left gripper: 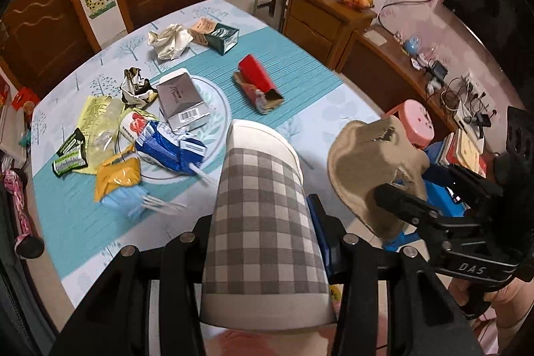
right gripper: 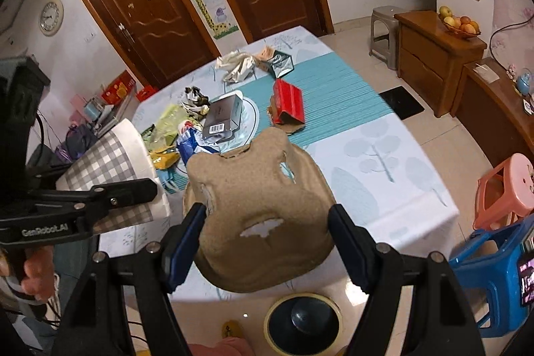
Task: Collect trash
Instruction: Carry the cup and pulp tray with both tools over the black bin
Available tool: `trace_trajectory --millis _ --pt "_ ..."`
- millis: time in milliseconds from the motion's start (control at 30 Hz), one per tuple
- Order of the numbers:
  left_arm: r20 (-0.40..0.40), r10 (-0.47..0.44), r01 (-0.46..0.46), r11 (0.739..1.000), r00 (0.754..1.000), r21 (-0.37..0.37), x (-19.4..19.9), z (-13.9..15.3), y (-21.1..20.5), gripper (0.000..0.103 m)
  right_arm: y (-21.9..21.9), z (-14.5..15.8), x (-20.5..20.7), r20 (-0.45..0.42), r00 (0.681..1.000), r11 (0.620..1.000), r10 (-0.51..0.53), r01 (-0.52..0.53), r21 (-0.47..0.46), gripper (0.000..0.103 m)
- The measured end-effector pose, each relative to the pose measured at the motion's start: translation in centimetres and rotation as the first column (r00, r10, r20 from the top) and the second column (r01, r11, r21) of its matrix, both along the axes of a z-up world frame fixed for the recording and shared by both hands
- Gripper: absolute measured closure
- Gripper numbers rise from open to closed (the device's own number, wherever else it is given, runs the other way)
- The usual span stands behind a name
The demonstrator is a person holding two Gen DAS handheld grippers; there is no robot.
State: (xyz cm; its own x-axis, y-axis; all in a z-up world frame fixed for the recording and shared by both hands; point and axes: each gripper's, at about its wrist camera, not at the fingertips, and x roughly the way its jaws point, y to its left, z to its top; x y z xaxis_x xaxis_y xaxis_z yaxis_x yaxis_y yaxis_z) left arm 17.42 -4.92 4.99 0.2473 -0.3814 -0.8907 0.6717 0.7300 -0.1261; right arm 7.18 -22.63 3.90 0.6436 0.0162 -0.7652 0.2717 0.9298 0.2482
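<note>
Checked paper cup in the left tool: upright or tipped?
Tipped. The checked paper cup lies lengthwise between the left tool's fingers, its white rim pointing forward over the table.

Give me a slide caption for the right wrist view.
Right gripper holds a brown pulp tray above the littered table; left gripper grips a checked cup.

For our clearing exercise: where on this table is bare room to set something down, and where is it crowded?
Bare: the table corner right of the red box, toward the pink stool. Crowded: wrappers and grey box around the plate, plus crumpled paper at the far edge.
</note>
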Motion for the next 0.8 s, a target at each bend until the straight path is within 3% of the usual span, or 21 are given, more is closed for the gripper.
trace_trajectory --millis 167,300,433,600,800 --pt "0.007 0.027 -0.026 0.999 1.0 -0.036 -4.2 -0.5 -0.3 0.06 -1.2 -0.1 -4.0 0.009 1.0 0.999 -0.016 0.015 0.045 0.028" --pt "-0.027 -0.008 0.007 0.999 1.0 -0.036 -8.3 -3.7 -1.2 0.06 -2.6 -2.7 -7.1 -0.024 0.999 0.99 -0.045 0.048 0.135 0.028" --pt "-0.075 -0.027 0.025 0.999 0.997 -0.023 -11.4 -7.4 -2.0 0.06 -3.7 -6.9 -10.1 -0.089 0.993 0.98 -0.079 0.094 0.178 0.028" --pt "-0.116 -0.072 0.074 0.997 0.991 0.012 -15.7 -12.8 -3.0 0.06 -4.7 -14.5 -12.6 -0.223 0.97 0.959 -0.096 0.15 0.24 0.028" --pt "-0.133 -0.075 0.09 0.989 0.988 0.115 -18.4 -21.3 -3.5 0.06 -4.3 -23.4 -13.8 -0.35 0.931 0.946 -0.105 0.202 0.254 0.028"
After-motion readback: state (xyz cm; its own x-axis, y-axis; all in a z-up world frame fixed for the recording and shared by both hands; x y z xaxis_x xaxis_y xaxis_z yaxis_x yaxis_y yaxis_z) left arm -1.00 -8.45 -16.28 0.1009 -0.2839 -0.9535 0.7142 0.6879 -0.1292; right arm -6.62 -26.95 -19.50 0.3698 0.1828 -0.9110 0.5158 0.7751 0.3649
